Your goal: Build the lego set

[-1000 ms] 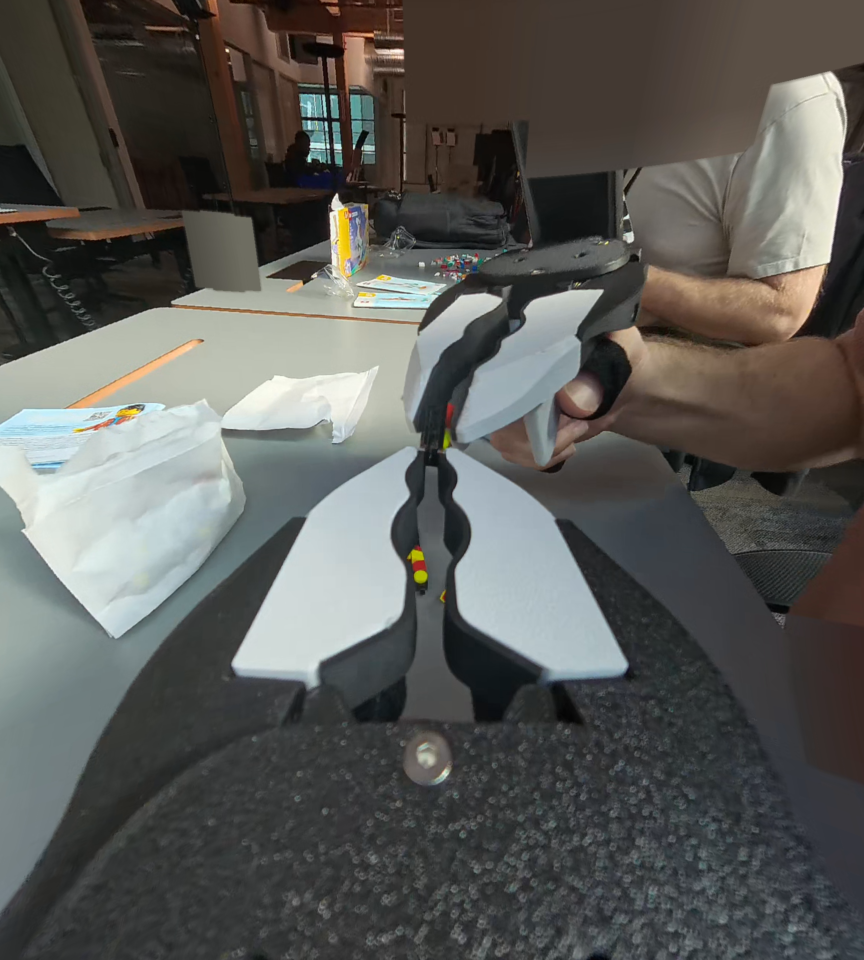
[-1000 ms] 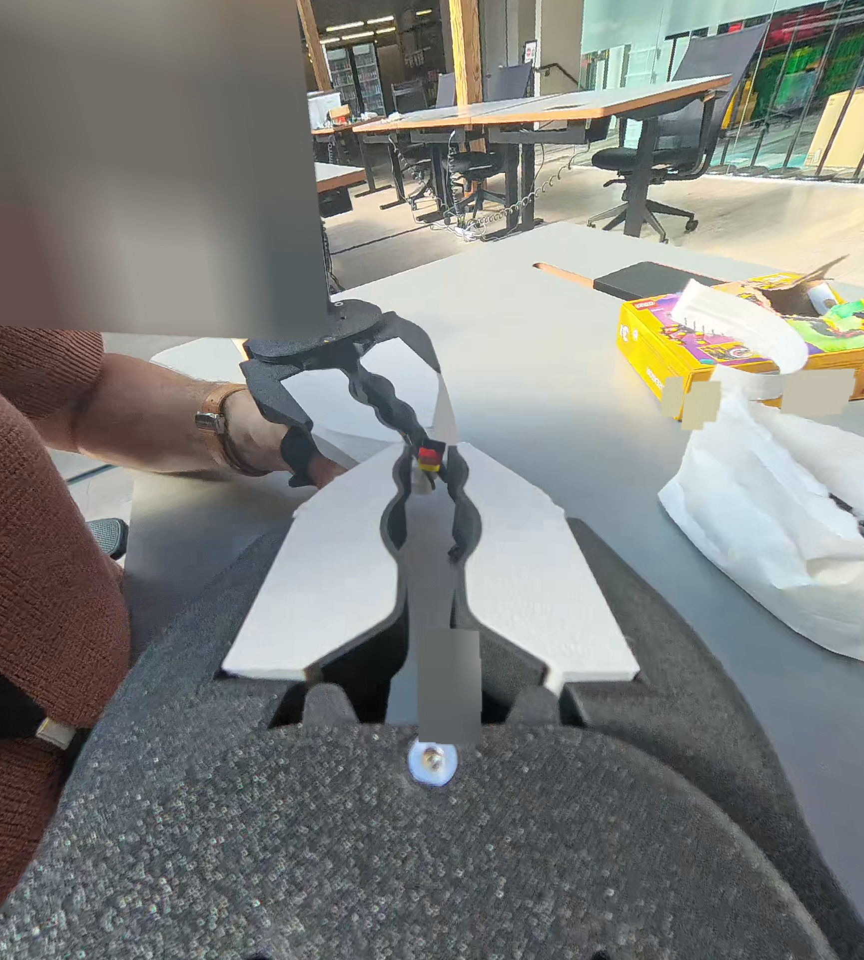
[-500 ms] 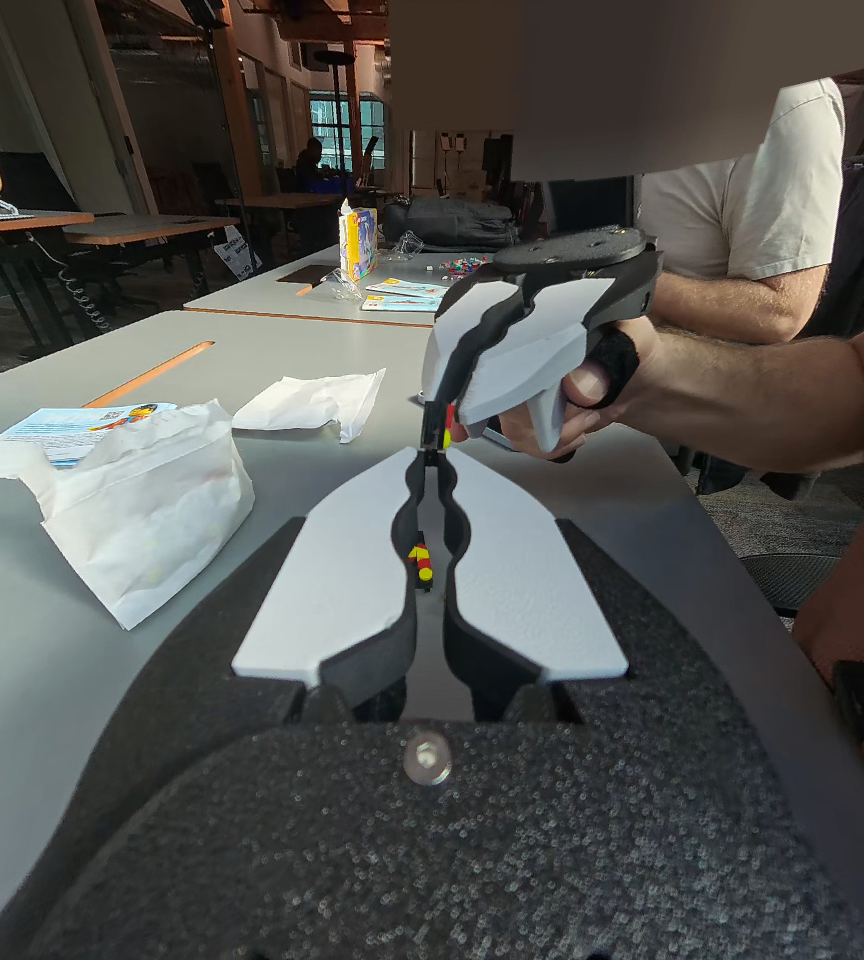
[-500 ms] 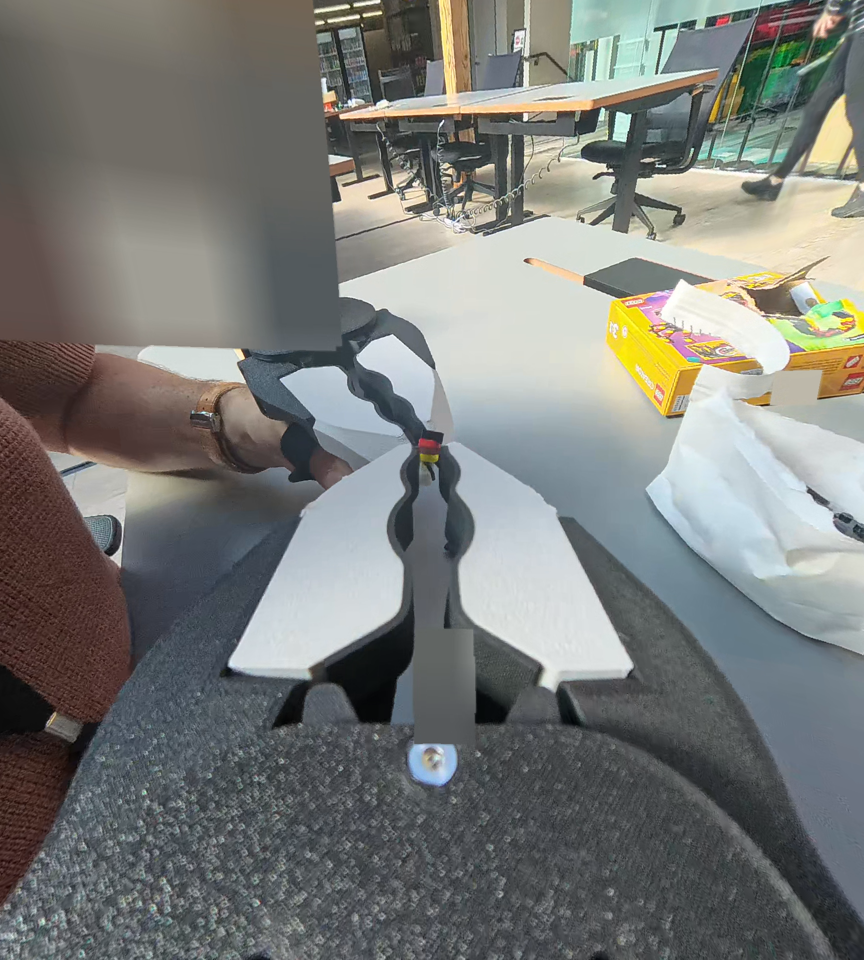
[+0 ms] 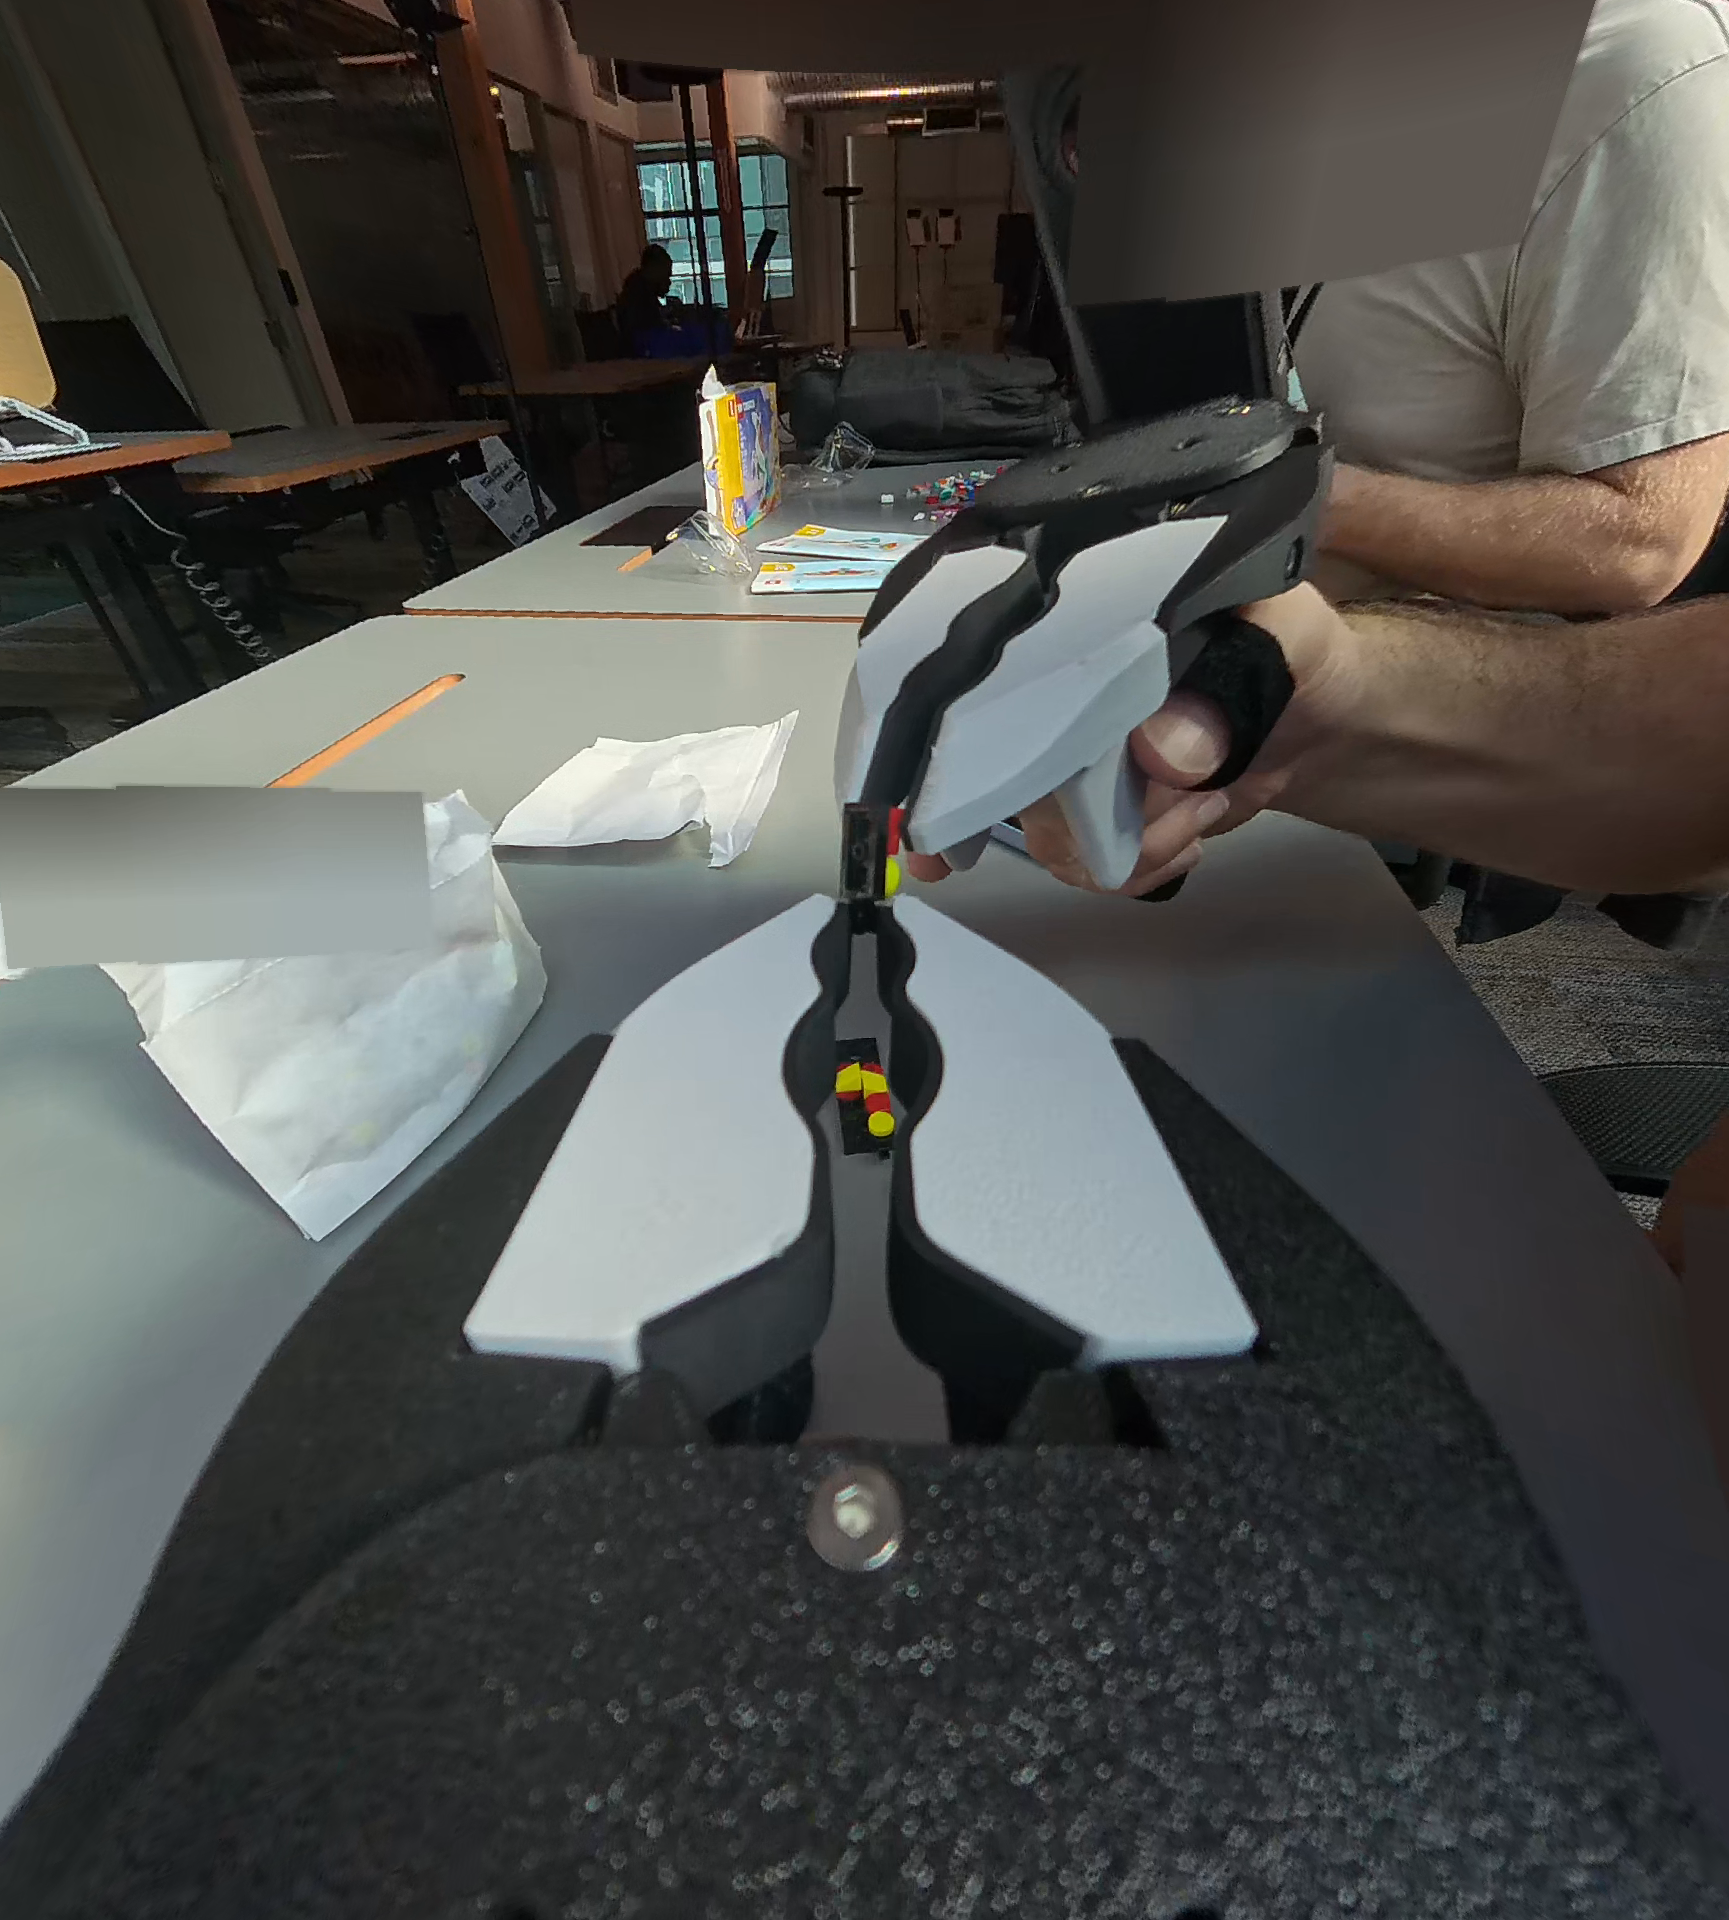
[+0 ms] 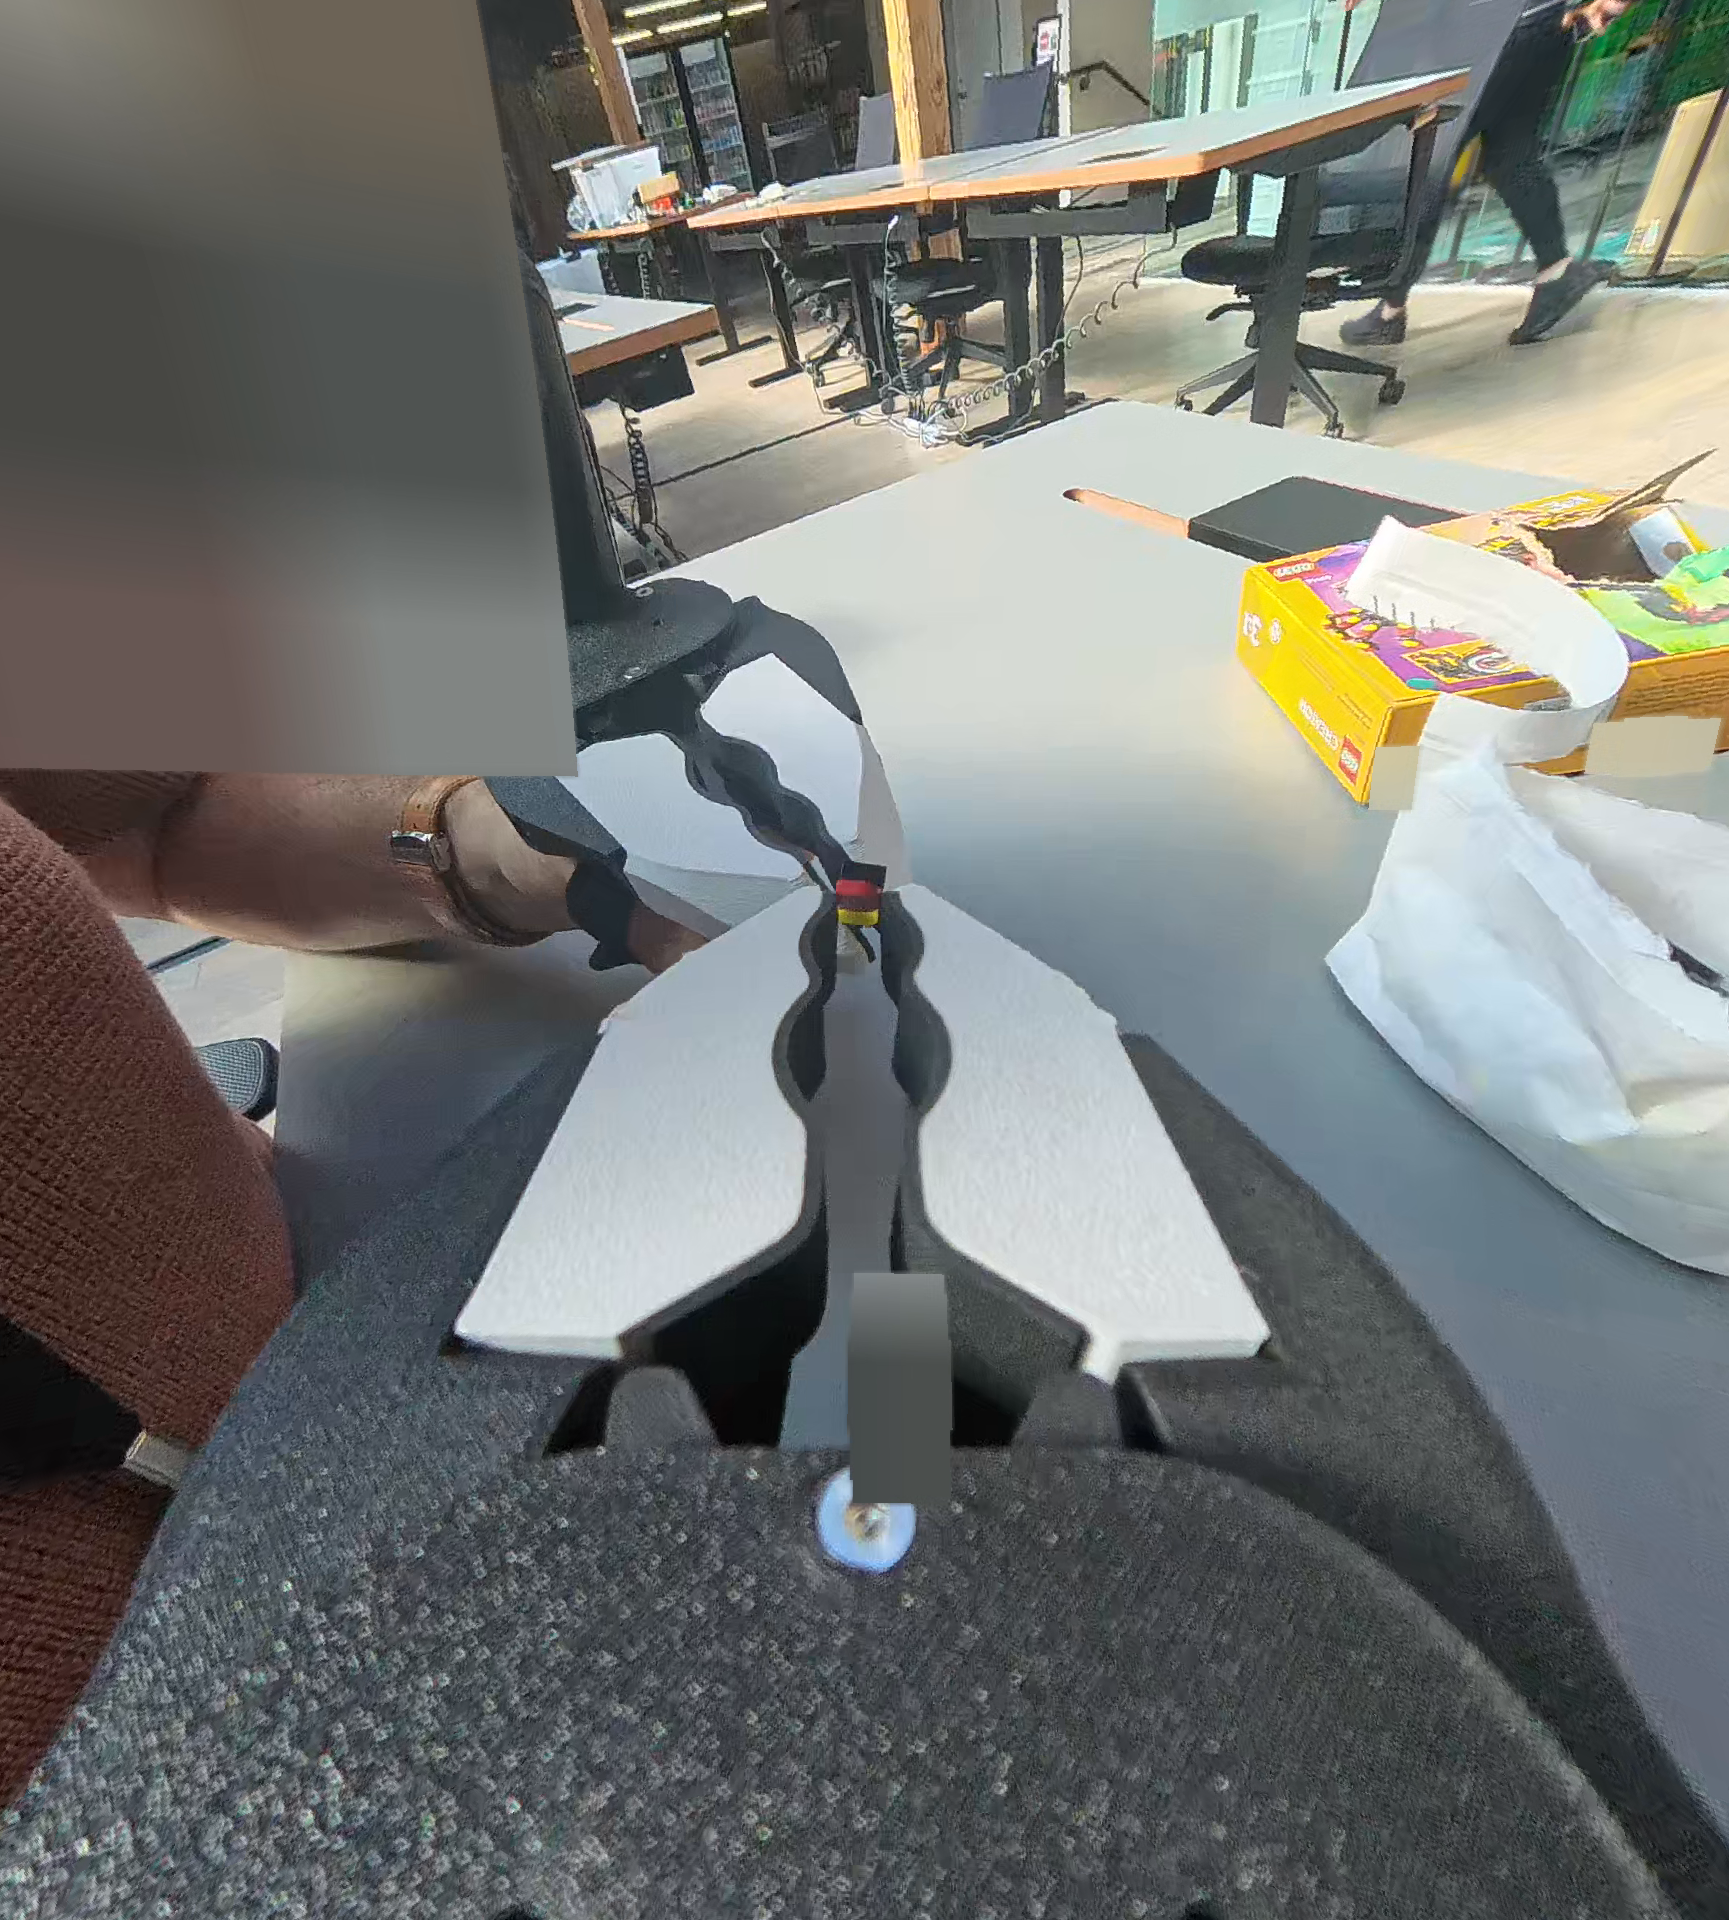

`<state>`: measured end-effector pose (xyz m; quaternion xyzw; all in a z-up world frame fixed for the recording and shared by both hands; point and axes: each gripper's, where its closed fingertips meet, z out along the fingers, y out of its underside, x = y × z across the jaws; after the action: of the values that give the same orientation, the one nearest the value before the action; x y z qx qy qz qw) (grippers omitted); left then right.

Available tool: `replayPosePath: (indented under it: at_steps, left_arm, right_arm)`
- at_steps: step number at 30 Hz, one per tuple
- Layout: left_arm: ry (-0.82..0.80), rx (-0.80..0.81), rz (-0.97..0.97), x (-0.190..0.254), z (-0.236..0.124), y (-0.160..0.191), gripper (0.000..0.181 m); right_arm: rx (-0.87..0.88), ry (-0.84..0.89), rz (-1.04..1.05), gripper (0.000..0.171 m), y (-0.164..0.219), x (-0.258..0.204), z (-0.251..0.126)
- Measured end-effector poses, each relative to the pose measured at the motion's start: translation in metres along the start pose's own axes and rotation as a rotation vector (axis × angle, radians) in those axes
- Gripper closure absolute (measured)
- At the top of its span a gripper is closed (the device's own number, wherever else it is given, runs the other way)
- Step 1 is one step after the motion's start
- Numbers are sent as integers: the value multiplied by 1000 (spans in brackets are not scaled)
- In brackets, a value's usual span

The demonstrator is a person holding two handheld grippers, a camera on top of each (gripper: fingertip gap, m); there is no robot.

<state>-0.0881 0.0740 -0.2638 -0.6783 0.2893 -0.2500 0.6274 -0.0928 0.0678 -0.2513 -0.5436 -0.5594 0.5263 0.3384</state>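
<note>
Small assembly: a stack of black, red and yellow lego pieces [image 5: 868,852], held in the air over the grey table [image 5: 631,665], at 12 o'clock from the left claw's tips; in the right wrist view the same stack [image 6: 858,900] sits right at the right claw's tips.
Loose piece: a black strip with red and yellow studs [image 5: 862,1093] lies on the table, seen through the gap between the left claw's fingers.
Handling, as a judgement: tiny, light, rigid plastic with smooth faces; likely to twist or pop out under a skewed squeeze, and the stud joints may separate if levered. Best held across flat opposite sides, not on the round studs.
Right claw [image 5: 881,831]: pinching the stack at its tips, pointing down and toward 7 o'clock in the left wrist view.
Right hand [image 5: 1182,790]: wrapped round the handle, forearm running off toward 3 o'clock.
Left claw [image 5: 865,914]: tips pressed almost together on a thin dark bit at the stack's lower end; whether it truly grips it I cannot tell.
Left hand [image 6: 569,883]: low near the table at 9 o'clock in the right wrist view, wrist with a strap.
Surroundings: white paper bag [image 5: 340,1049] at 9 o'clock, crumpled paper [image 5: 652,779] at 11 o'clock; yellow box [image 6: 1442,644] at 2 o'clock in the right wrist view.
</note>
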Motion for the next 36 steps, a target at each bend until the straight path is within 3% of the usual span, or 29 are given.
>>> replayPosePath:
  at_steps: [13, 24, 25, 27, 28, 30, 36]
  left_arm:
    - [-6, -34, 49, 1, 0, 1, 177]
    - [29, -174, -14, 3, 2, 22, 177]
    - [12, -178, -7, 1, 2, 23, 177]
    - [-5, -168, 7, 0, 2, 21, 177]
    - [-13, -153, 12, -1, 2, 18, 177]
    - [-24, -137, 35, -1, 2, 14, 177]
    - [-23, -141, 51, 2, 3, 14, 177]
  right_arm:
    - [25, 16, 2, 164, 0, 0, 1]
    - [-246, 343, -679, 171, 15, 12, 1]
    - [-233, 339, -654, 171, 13, 11, 0]
    - [-178, 226, -398, 171, 13, 6, 1]
    - [-136, 163, -245, 159, 11, 4, 1]
    - [-72, 92, -63, 158, 7, 4, -1]
    - [-43, 68, -38, 165, 5, -1, 2]
